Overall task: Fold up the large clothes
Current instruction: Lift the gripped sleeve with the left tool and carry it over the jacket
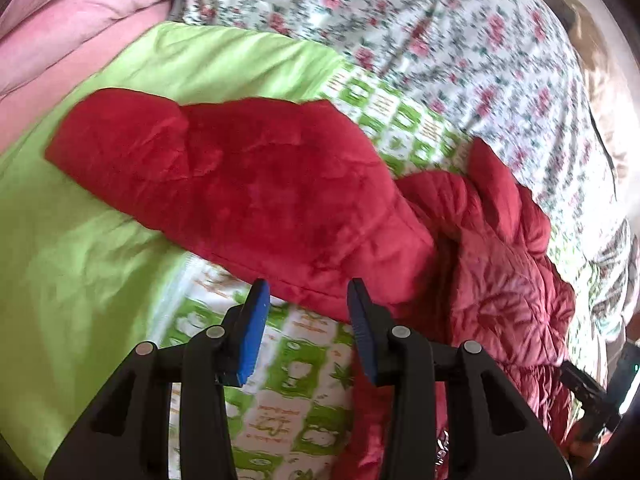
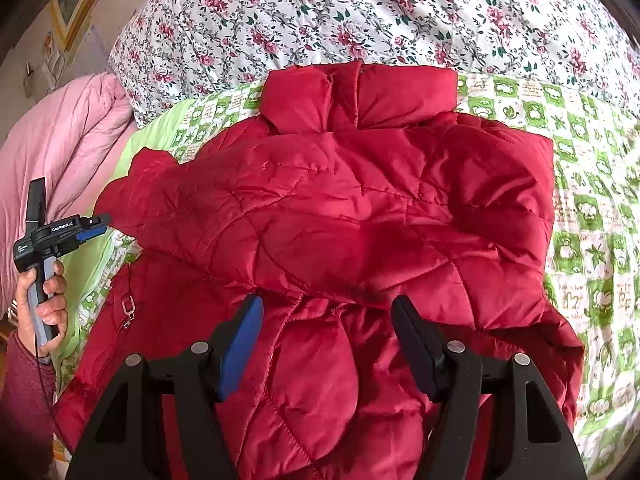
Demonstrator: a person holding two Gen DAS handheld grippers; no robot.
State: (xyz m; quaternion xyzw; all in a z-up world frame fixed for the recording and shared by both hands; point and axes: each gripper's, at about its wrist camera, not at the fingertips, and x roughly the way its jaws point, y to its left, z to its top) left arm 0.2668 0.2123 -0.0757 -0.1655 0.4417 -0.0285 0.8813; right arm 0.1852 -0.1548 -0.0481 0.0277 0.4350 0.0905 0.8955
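From the left wrist view, the left tool point(image 1: 308, 292) is hovering with its blue pads parted and nothing between them, just above the lower hem of a red sleeve point(image 1: 224, 176). That sleeve is stretching toward ten o'clock across a lime-green sheet point(image 1: 80, 248), its cuff edge lying flat. The quilted body of the red jacket point(image 1: 500, 264) is bunching toward four o'clock. Free green sheet is lying at eight o'clock, and a green-and-white patterned cover point(image 1: 288, 364) is showing below the tool. A floral quilt point(image 1: 440, 32) is filling twelve to two o'clock; a pink blanket point(image 1: 80, 8) is piling up at eleven o'clock.

From the right wrist view, the right tool point(image 2: 326, 312) is standing wide open, empty, over the jacket point(image 2: 360, 208), which is lying spread on the bed with its collar at twelve o'clock. The patterned cover point(image 2: 592, 216) is staying bare along three o'clock. At nine o'clock a hand point(image 2: 46, 304) is holding the left tool point(image 2: 94, 226) off the sleeve's edge, beside the pink blanket point(image 2: 72, 136). The floral quilt point(image 2: 360, 12) is bordering the far side.
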